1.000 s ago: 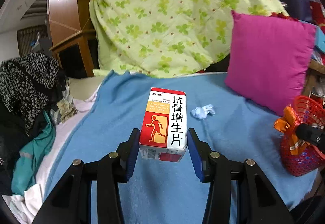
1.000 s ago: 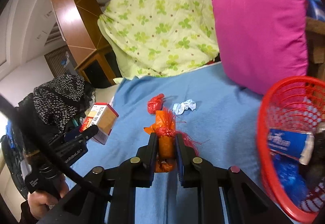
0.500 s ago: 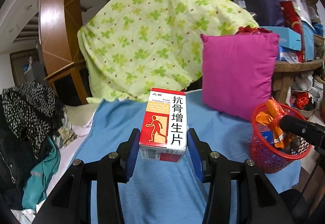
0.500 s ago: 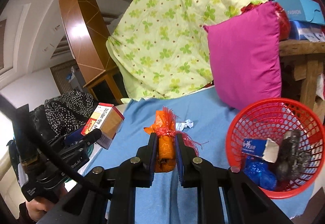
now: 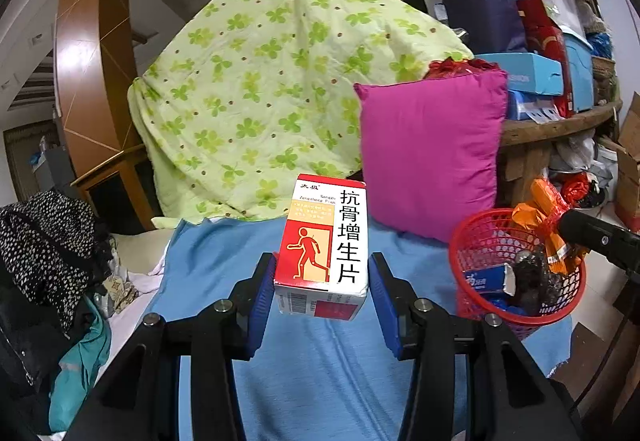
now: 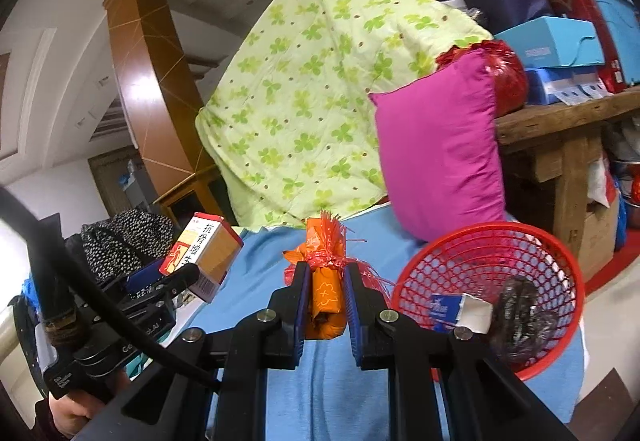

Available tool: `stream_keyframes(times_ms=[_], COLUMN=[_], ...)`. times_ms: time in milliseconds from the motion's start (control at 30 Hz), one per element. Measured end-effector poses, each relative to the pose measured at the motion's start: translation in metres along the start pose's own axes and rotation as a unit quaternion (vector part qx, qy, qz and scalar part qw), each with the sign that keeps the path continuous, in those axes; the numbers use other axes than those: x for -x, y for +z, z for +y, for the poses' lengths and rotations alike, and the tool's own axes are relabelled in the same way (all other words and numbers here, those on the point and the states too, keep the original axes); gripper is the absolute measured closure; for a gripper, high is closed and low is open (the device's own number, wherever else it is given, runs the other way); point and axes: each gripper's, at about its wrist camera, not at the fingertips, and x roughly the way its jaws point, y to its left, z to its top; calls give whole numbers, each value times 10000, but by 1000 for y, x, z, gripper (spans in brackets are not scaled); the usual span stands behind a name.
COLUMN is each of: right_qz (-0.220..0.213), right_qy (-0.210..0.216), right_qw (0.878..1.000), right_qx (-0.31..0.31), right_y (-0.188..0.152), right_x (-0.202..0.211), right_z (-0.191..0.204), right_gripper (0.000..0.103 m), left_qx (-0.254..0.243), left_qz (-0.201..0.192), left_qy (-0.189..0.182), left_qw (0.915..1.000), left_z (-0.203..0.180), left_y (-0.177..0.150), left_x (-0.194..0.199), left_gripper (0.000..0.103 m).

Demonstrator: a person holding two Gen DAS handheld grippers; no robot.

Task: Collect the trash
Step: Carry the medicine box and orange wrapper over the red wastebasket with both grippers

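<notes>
Left gripper (image 5: 321, 283): I have its blue fingers (image 5: 262, 295) pinching the box (image 5: 326, 241) by its two sides, upright and lifted above the blue sheet (image 5: 320, 369).
Box: red and white, with black Chinese characters and a running figure on the front; in my right view it (image 6: 204, 255) sits at the far left, in the other gripper.
Right gripper (image 6: 326, 299): I have its fingers (image 6: 301, 301) pinching an orange wrapper (image 6: 326, 289) tied with red fringe, upright, over the sheet's edge and just left of the basket.
Basket (image 6: 560, 333): red mesh, at the sheet's right end; inside lie a blue and white packet (image 6: 450, 307) and a dark crumpled lump (image 6: 520, 305).
Behind: magenta pillow (image 5: 432, 149) against a green clover quilt (image 5: 272, 81).
</notes>
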Motion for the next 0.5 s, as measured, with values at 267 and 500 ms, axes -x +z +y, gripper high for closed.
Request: stream_keyframes(times_ms=[267, 500], right_qz=[-188, -297], right_qy=[-144, -253], right_qw=[9996, 9988], right_qx=[-137, -288], right_y=[9, 12], right_x=[16, 25], right_z=[-23, -41], right_gripper=[84, 84], left_qx=[-171, -328], left_qz=[-15, -17], left_qy=[-139, -269], left_qw=[9998, 9991], left_z=[-24, -43], left_y=[8, 13], left_x=[0, -3], left_gripper=[55, 55])
